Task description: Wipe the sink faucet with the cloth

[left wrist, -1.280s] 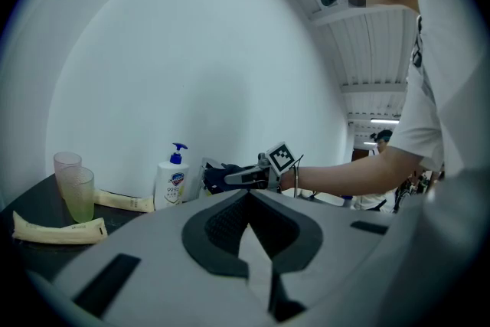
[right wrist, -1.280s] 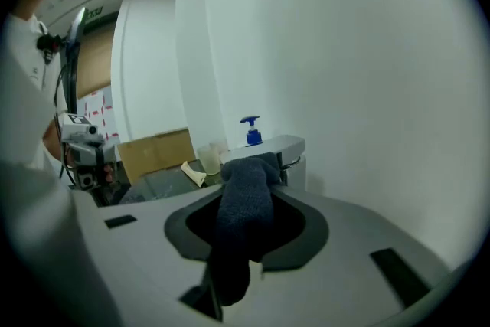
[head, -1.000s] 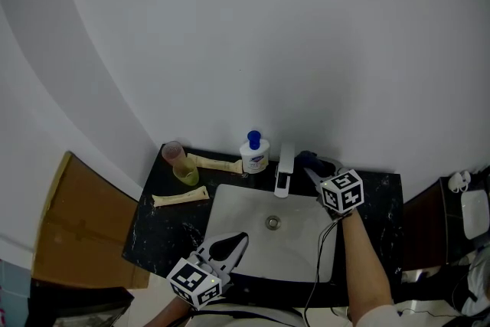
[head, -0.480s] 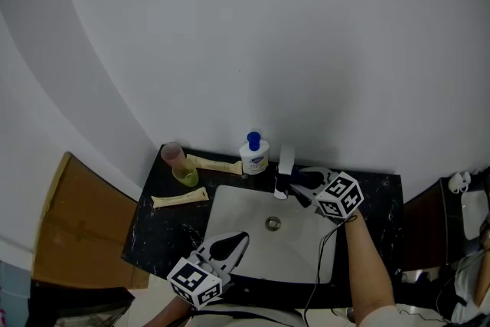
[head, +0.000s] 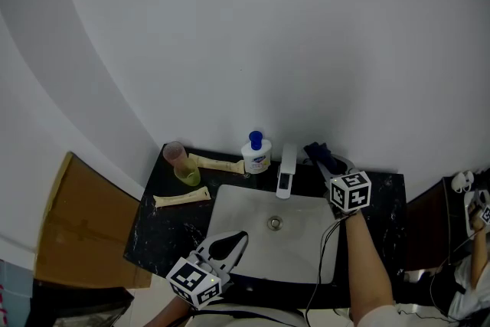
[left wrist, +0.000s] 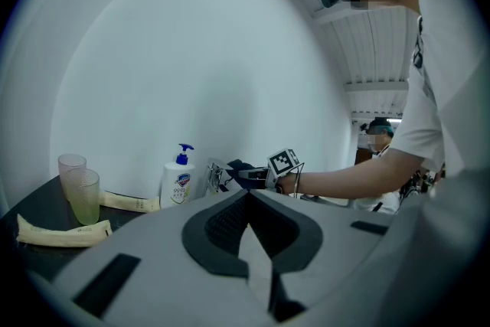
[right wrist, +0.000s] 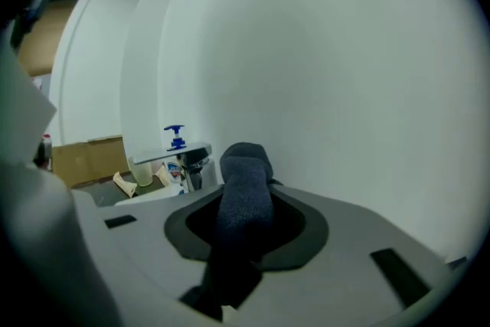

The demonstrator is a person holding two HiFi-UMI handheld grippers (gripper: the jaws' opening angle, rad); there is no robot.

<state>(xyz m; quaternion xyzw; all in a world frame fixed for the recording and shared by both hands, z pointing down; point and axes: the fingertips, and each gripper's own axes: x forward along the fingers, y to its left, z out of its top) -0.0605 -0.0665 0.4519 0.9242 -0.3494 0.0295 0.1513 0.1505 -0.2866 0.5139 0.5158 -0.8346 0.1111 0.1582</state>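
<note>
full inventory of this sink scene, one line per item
countertop: 1, black marbled, around sink
sink: 1, white, centre
faucet: 1, silvery, behind sink
soap pump bottle: 1, white with blue pump, left of faucet
cups: 2, pinkish and yellow-green, countertop's back left
tubes: 2, cream, lying left of sink
cardboard box: 1, brown, left of countertop
cloth: 1, dark, in right tongs, right of faucet
left tongs: 1, grey, shut, empty, over sink's front edge
right tongs: 1, grey, shut on cloth
forearm: 1, bare, right of sink
</note>
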